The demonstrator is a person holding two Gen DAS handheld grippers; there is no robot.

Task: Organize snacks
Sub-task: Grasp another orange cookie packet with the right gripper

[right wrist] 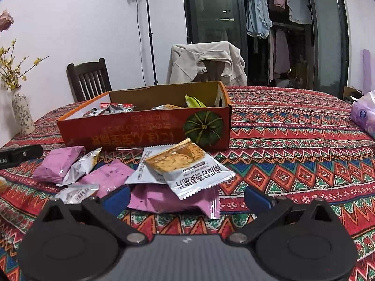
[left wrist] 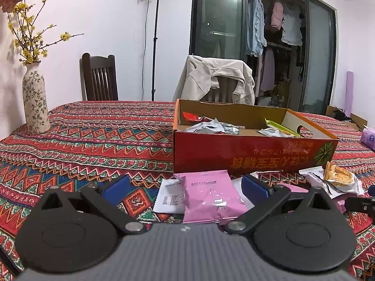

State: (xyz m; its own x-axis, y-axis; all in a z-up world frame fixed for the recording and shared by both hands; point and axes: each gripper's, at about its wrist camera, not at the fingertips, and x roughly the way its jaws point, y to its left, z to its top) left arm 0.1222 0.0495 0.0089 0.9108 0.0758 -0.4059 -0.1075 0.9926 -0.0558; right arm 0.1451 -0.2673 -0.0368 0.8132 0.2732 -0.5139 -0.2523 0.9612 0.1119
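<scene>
Patterned tablecloth (left wrist: 93, 140), snack box (left wrist: 253, 157) – chairs, wardrobe behind

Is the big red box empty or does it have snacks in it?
Partly filled. The open red box holds silver packets and a green one, with bare cardboard floor between.

A home: patterned tablecloth (left wrist: 93, 140), flower vase (left wrist: 35, 103), hanging clothes (left wrist: 276, 23).

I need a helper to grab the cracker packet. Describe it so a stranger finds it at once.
Start at the open red box on the patterned tablecloth. Before its pumpkin picture lies a heap of snacks; the cracker packet tops it, resting on a pink packet. It alone is white with a golden cracker photo.
</scene>
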